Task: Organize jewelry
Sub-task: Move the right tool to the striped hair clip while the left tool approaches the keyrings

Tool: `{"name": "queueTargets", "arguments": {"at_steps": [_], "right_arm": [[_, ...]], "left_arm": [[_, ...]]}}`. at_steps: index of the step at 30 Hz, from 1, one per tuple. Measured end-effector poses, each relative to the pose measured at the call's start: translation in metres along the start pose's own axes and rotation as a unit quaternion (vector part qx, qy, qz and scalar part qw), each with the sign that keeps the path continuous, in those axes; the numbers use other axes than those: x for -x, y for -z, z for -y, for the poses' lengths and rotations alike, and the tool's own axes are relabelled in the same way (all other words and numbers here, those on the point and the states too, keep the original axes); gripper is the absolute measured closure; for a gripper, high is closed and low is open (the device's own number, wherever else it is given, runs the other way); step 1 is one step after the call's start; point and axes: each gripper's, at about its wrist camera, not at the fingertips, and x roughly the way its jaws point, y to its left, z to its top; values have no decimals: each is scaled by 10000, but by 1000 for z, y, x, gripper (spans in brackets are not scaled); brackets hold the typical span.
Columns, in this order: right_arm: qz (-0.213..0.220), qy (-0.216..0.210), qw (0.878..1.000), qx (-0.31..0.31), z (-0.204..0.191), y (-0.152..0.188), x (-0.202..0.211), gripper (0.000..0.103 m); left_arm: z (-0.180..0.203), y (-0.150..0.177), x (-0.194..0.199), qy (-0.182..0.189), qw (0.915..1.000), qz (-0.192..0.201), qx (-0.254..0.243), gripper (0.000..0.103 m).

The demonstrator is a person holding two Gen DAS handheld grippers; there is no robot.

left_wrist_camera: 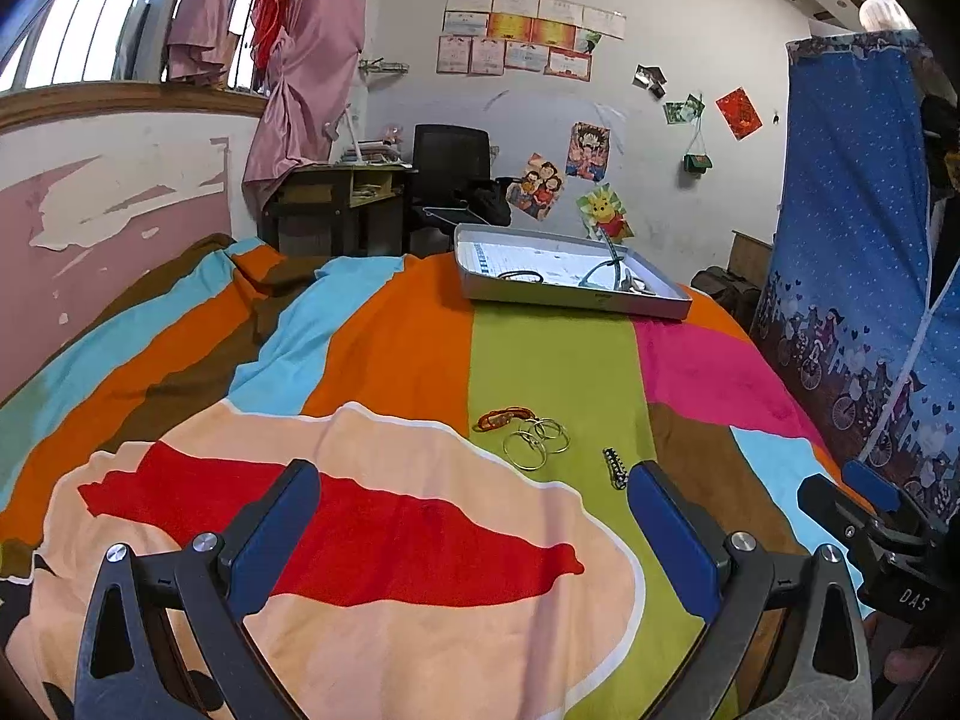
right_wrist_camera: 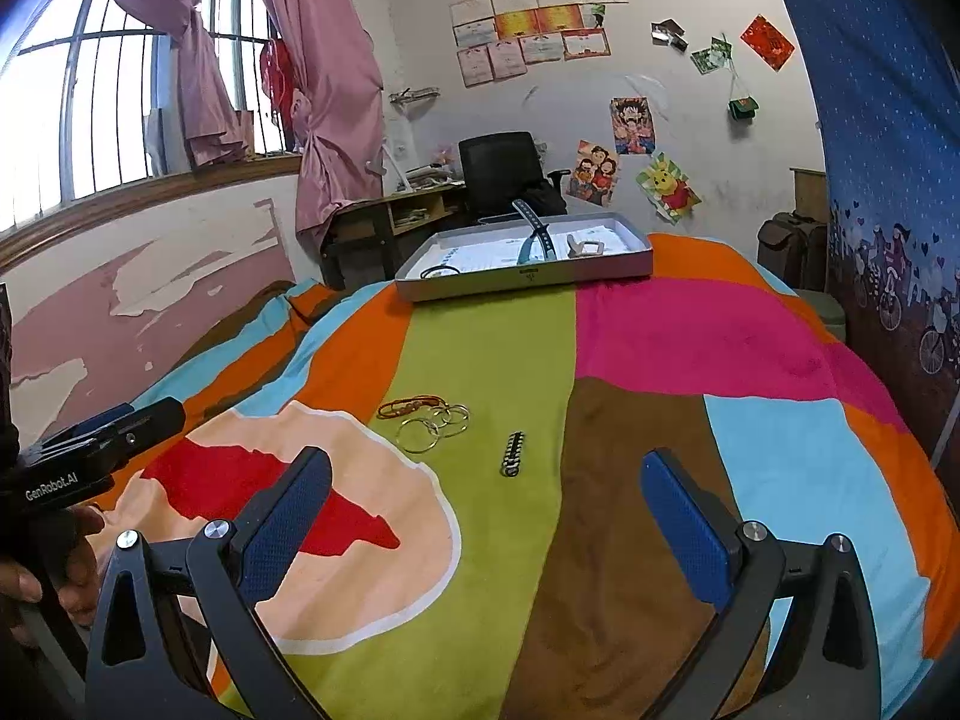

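On the striped blanket lie a red-orange cord bracelet [left_wrist_camera: 503,419] [right_wrist_camera: 410,405], a cluster of thin metal rings [left_wrist_camera: 536,441] [right_wrist_camera: 435,425] and a small black-and-white beaded piece [left_wrist_camera: 615,468] [right_wrist_camera: 513,453]. A shallow grey tray [left_wrist_camera: 570,295] [right_wrist_camera: 528,282] at the far end holds a teal watch strap [right_wrist_camera: 531,234], a black band and a silver piece. My left gripper [left_wrist_camera: 471,504] is open and empty above the blanket, short of the rings. My right gripper [right_wrist_camera: 486,498] is open and empty, just short of the beaded piece.
The bed's blanket [left_wrist_camera: 384,360] fills the foreground. A desk [right_wrist_camera: 390,216] and black chair [right_wrist_camera: 501,171] stand behind the tray. A blue patterned curtain [right_wrist_camera: 888,150] hangs at the right, a peeling pink wall [left_wrist_camera: 108,204] at the left.
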Motion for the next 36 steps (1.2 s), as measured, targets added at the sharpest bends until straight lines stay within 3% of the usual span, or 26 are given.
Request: {"name": "queueTargets", "arguments": {"at_steps": [6,12,20,30,36], "right_arm": [[-41,144,9999,5,3,-5,-16,2],[87,297,9995,77,13,-20,-37,2],[190,275,9992,235,24,-46,-95,2],[-96,360,9989,267,33,-34,-148,2],[-338,93,9986,385,27,-21,-176,2]], "left_arm": [[-2,-5,-20,-54,10000,-32,57,0],[-11,-14,-53,209,9990,21,385,0],[-2,-16,-113,164,9998,-35,144,0],[-10,-9,-171,598,9977,-185,254,0],[-10,-2,-187,819,9957,-381,188,0]]}}
